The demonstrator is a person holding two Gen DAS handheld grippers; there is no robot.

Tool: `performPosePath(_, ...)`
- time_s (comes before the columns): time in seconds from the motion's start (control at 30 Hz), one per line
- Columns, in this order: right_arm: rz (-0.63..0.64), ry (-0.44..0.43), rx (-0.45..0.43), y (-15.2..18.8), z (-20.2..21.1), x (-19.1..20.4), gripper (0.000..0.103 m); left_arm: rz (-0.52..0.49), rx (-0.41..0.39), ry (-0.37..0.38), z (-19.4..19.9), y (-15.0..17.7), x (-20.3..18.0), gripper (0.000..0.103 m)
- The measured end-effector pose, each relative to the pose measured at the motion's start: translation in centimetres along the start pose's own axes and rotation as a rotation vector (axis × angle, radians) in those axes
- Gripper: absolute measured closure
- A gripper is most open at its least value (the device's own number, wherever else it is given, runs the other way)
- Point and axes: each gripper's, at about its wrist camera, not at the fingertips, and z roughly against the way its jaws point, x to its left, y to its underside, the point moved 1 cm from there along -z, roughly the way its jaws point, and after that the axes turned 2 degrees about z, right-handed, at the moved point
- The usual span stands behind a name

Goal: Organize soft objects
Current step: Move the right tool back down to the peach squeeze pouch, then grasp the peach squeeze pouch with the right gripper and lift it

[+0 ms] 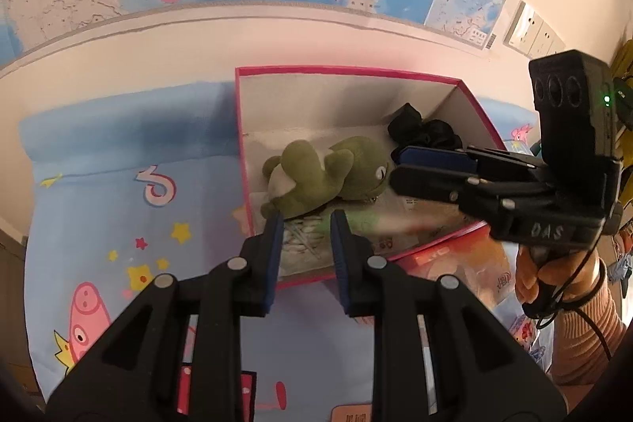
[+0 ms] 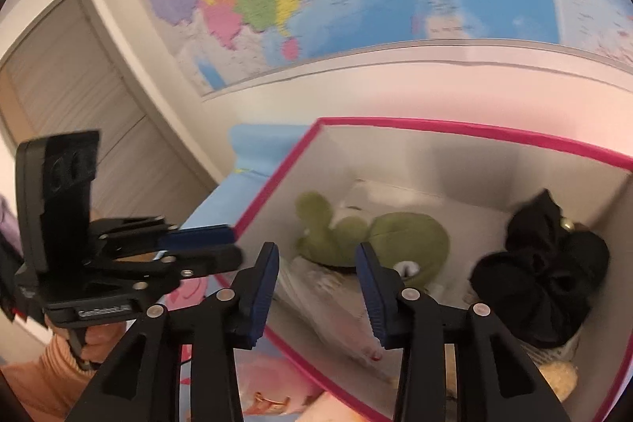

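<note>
Your left gripper (image 1: 306,224) is closed on nothing at the pink-rimmed box's (image 1: 348,70) near wall. Inside lie the green plush frog (image 1: 320,176), then black fabric (image 1: 425,131). Your right gripper (image 2: 318,256) is parted, empty.

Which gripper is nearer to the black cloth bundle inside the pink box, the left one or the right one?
Right. The right gripper reaches over the pink box with its tips just beside the black cloth bundle. The left gripper is at the box's near edge, farther away.

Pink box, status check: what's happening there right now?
Left gripper shut, empty. Right gripper open, empty, over the box. Green plush frog and black cloth inside. Nothing blocking.
</note>
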Motion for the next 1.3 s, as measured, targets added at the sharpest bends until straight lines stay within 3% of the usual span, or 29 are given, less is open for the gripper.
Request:
performPosePath(0.17, 0.005, 0.026, -0.018, 0.4, 1.7, 0.0, 0.062, 0.002, -0.033, -0.002, 1.2, 0.9, 0.0, 0.077)
performPosePath(0.33, 0.022, 0.017, -0.041, 1.2, 3.5, 1.1, 0.061, -0.013, -0.071, -0.001, 2.6, 2.9, -0.7, 0.062)
performPosePath(0.57, 0.071, -0.094, -0.066, 4.7, 7.9, 4.3, 0.053, -0.027, -0.075, 0.027, 4.5, 7.0, -0.8, 0.058)
performPosePath(0.73, 0.091, -0.169, -0.005, 8.1, 8.5, 6.0, 0.052, -0.008, -0.034, 0.013, 4.5, 10.2, -0.3, 0.057)
performPosePath(0.97, 0.061, -0.200, 0.110, 13.1, 6.7, 7.0, 0.052, 0.030, -0.012, -0.010, 4.7, 13.5, -0.2, 0.057)
performPosePath(1.3, 0.042, -0.223, 0.220, 16.2, 3.6, 8.7, 0.052, 0.048, 0.011, -0.048, 4.7, 16.1, -0.1, 0.056)
